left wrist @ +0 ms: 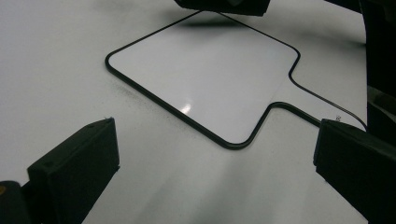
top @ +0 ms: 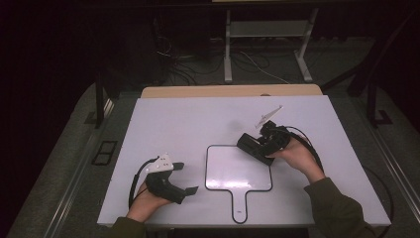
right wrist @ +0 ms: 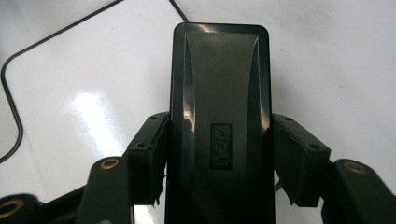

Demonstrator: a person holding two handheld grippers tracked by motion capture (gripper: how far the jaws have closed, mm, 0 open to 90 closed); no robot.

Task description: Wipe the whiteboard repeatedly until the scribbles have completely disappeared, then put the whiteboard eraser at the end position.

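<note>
The black eraser (right wrist: 219,121), centre of the right gripper view, sat clamped between the jaws of your right gripper (top: 257,147), over the upper right corner of the small whiteboard (top: 238,171) at mid-frame in the high view. Your left gripper (top: 185,177), lower left, rested with jaws apart and empty. The loose board was unpinned: a firm wipe likely would have pushed it across the white table (top: 173,119); a tilted eraser might have slipped.

Dim room. White table (top: 173,124) with a tan wooden edge (top: 230,91) at the far side. Grey carpeted floor (top: 59,168). Beyond, white metal frame legs (top: 228,44) and loose cables (top: 188,64) in shadow.
</note>
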